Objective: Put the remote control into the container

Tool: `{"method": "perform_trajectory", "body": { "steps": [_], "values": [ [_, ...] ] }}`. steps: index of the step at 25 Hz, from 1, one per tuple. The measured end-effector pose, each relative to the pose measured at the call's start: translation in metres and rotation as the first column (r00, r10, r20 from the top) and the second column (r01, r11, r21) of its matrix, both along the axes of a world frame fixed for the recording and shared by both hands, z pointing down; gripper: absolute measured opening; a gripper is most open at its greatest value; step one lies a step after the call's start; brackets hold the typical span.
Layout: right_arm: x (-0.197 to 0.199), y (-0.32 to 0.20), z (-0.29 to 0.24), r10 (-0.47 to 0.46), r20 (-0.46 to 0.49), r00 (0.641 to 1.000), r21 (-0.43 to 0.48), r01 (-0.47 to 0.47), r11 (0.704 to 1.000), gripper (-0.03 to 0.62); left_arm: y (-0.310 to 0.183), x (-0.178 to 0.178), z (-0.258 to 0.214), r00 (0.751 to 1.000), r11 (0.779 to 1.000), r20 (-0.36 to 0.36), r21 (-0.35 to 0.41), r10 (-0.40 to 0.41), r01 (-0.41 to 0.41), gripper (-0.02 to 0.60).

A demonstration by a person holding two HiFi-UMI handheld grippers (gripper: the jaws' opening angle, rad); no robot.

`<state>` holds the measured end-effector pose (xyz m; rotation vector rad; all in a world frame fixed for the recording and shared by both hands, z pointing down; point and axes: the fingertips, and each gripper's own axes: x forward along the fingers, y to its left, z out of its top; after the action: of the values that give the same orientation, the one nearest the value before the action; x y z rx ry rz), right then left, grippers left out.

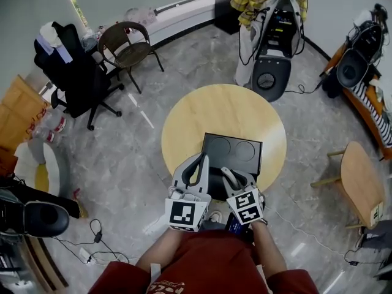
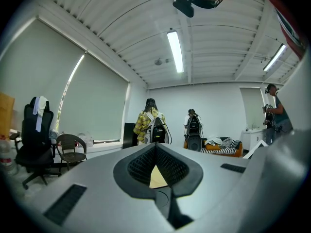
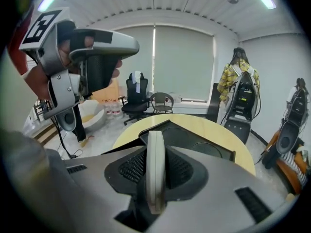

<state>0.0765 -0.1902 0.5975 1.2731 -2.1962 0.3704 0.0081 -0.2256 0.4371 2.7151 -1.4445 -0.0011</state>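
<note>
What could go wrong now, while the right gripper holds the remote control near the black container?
1. The right gripper clamps the slim remote control on edge; it might pivot or slip when tilted toward the container.
2. The container's near wall rises ahead of the jaws, so a low approach could push it across the round table.
3. The left gripper, shut and empty, hangs close beside the right one; they could bump.

We see colours | remote control (image 3: 155, 169): pale grey-white | container (image 1: 211, 143): black | table (image 1: 190, 118): light yellow wood | left gripper (image 2: 156, 152), right gripper (image 3: 160, 130): grey bodies, black meshed pads, cubes with black-and-white square markers | floor (image 1: 141, 158): grey, marbled | our shirt (image 1: 208, 265): dark red
</note>
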Motion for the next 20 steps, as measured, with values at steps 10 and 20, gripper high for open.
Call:
{"method": "perform_trajectory", "body": {
  "steps": [10,20],
  "values": [
    [-0.005,0.007,0.043,-0.084,-0.153,0.985,-0.112,0.067,0.991,0.12,-0.003,-0.017,-0.002,1.0,1.0,-0.011,0.008,-0.026,0.026,0.015],
    [-0.008,0.008,0.079,-0.195,-0.244,0.95,-0.239,0.136,0.962,0.12,-0.015,-0.026,0.009,0.999,0.999,-0.002,-0.01,-0.041,0.041,0.015]
  ]
}}
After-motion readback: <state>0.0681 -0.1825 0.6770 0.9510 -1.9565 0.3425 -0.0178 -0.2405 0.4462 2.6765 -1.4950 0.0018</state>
